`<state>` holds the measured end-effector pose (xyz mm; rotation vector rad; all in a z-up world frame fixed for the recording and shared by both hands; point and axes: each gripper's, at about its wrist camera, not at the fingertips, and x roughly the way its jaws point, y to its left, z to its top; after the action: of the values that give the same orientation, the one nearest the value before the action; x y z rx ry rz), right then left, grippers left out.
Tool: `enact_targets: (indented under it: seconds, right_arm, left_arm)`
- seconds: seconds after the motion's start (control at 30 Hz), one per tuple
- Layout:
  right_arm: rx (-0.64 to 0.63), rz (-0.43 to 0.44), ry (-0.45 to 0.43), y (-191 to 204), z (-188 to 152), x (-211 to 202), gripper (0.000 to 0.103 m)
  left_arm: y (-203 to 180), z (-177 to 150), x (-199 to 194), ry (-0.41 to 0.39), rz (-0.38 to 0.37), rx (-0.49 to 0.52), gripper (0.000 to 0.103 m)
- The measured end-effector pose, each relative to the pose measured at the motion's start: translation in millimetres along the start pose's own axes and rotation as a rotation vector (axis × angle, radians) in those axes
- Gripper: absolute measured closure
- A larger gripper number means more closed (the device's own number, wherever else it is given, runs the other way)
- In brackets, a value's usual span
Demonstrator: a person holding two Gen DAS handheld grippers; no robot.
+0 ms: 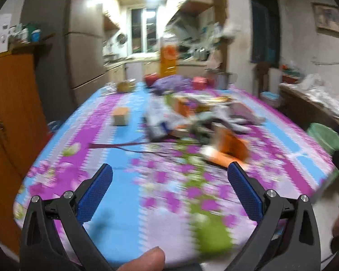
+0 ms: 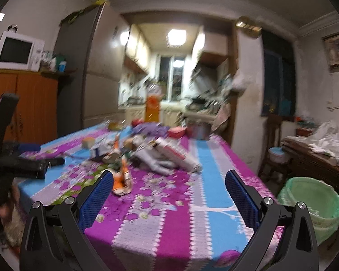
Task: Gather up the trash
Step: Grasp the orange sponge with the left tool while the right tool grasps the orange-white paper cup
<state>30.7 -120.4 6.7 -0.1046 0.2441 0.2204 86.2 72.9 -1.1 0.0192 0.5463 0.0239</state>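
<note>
A heap of wrappers and packets (image 1: 192, 117) lies in the middle of a table with a floral purple and blue cloth (image 1: 124, 203). An orange wrapper (image 1: 230, 146) sits nearest, just beyond my left gripper (image 1: 169, 176), which is open and empty above the near edge. In the right wrist view my right gripper (image 2: 169, 180) is also open and empty over the table's near end. An orange and white wrapper (image 2: 123, 178) lies by its left finger, and a white crumpled bag (image 2: 167, 155) lies further on. A bin with a green bag liner (image 2: 311, 205) stands on the floor at the right.
A small tan box (image 1: 121, 116) sits apart on the cloth. A tall orange carton (image 1: 168, 58), a purple bag (image 1: 171, 83) and a metal pot (image 2: 197, 129) crowd the far end. A wooden cabinet (image 2: 22, 103) with a microwave (image 2: 15, 53) stands left, beside a fridge (image 1: 83, 45).
</note>
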Motion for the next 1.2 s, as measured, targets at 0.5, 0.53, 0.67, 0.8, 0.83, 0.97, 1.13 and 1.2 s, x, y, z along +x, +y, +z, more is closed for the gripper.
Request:
enact_targets:
  seconds: [0.5, 0.53, 0.67, 0.8, 0.83, 0.97, 1.13, 1.2]
  right_arm:
    - [0.091, 0.416, 0.418, 19, 25, 174, 0.037]
    - [0.087, 0.427, 0.433, 25, 23, 183, 0.037]
    - [0.067, 0.43, 0.479, 42, 14, 204, 0.037]
    - [0.074, 0.421, 0.518, 50, 8, 217, 0.051]
    - [0.076, 0.421, 0.52, 50, 9, 217, 0.053]
    - [0.082, 0.419, 0.529, 47, 9, 220, 0.06]
    - [0.088, 0.412, 0.528, 43, 9, 215, 0.087]
    - [0.088, 0.412, 0.525, 42, 9, 214, 0.087]
  left_arm:
    - [111, 86, 142, 0.257, 0.073, -0.09, 0.006]
    - [106, 88, 151, 0.261, 0.066, -0.074, 0.006]
    - [101, 93, 185, 0.309, 0.077, -0.048, 0.006]
    - [104, 88, 216, 0.372, 0.095, -0.062, 0.02]
    - [105, 86, 220, 0.383, 0.089, -0.068, 0.026]
    - [106, 85, 226, 0.384, 0.082, -0.076, 0.038]
    - [101, 88, 229, 0.373, 0.065, -0.071, 0.061]
    - [98, 87, 231, 0.369, 0.055, -0.072, 0.067]
